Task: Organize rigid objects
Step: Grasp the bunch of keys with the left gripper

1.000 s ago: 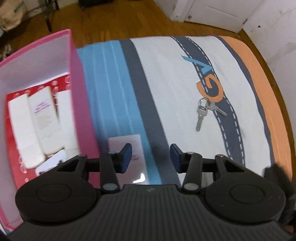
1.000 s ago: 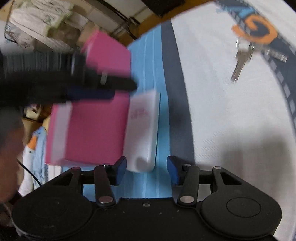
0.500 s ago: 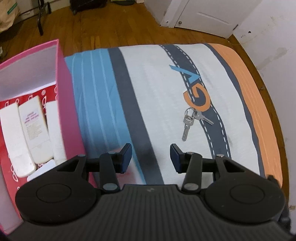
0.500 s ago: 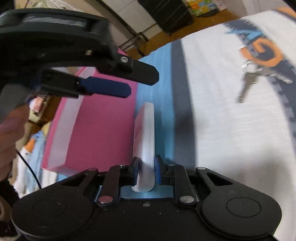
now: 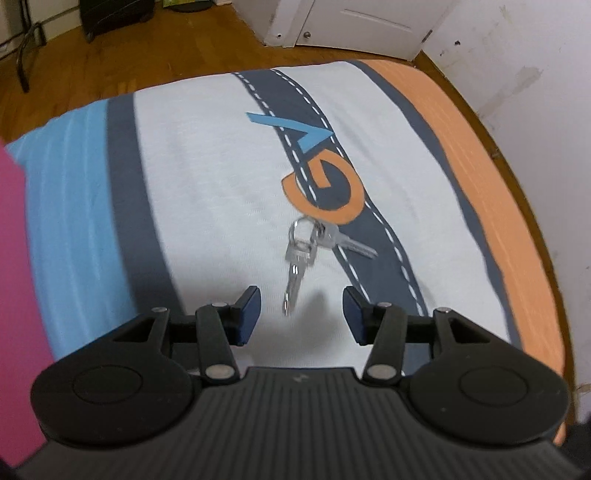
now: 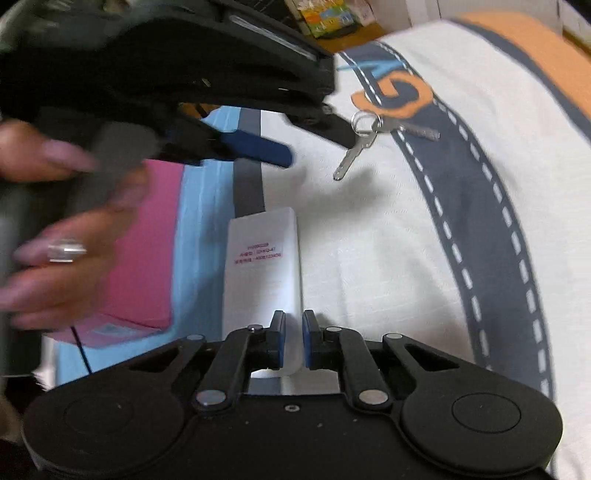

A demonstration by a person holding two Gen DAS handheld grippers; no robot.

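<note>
On ribbed bedspread (image 5: 229, 206): metal keys (image 5: 303, 251) (jagged).

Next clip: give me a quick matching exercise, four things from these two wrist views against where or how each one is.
Things:
1. keys
2. white box
3. left gripper
4. pink bin

States:
A. pinched at its near end by the closing right gripper
B. jaws apart, opening, nothing between them
C. lying loose by the orange letter
D. left of the white box

Pairs: 1-C, 2-A, 3-B, 4-D

Wood floor (image 5: 155, 55) beyond bed (image 5: 221, 177); striped sheet, white, blue, grey, orange. Scuffed white wall (image 5: 517, 66) right, white door (image 5: 354, 26) behind.
</note>
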